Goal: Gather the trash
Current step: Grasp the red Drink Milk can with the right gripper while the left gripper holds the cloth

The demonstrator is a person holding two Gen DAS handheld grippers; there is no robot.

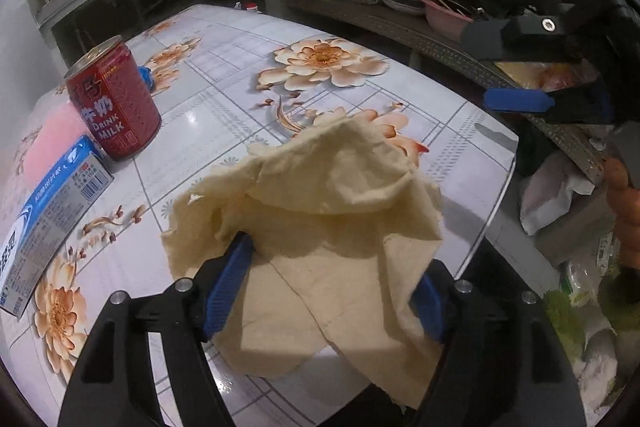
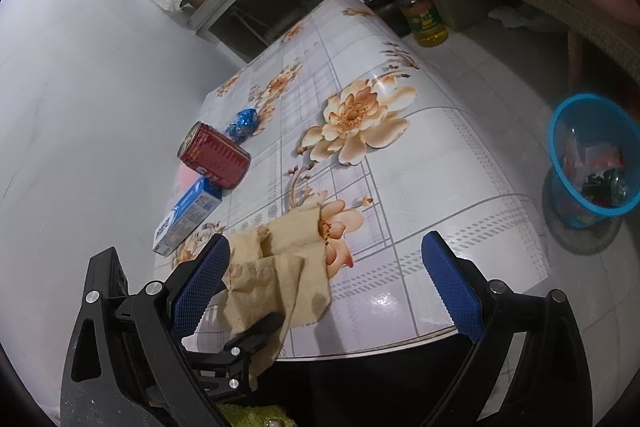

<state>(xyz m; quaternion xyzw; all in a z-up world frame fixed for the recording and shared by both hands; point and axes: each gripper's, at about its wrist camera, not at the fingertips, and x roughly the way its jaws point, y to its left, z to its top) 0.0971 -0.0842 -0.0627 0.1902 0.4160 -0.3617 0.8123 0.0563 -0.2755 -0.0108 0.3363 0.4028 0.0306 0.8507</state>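
A crumpled beige paper napkin (image 1: 320, 211) lies at the near table (image 1: 240, 39) edge, between the left gripper's (image 1: 328, 287) spread jaws, ungrasped. The right gripper (image 2: 340, 291) hangs wide, empty. The can (image 1: 114, 99), box (image 1: 48, 223) and blue wrapper (image 2: 242, 123) remain; the blue bin (image 2: 592, 163) already holds some rubbish.

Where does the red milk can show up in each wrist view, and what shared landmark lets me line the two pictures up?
Left wrist view: the red can stands upright at upper left, behind the blue-and-white box.
Right wrist view: the red can sits left of centre, between the box and a blue wrapper.
Shared landmark: the crumpled beige paper near the table edge.
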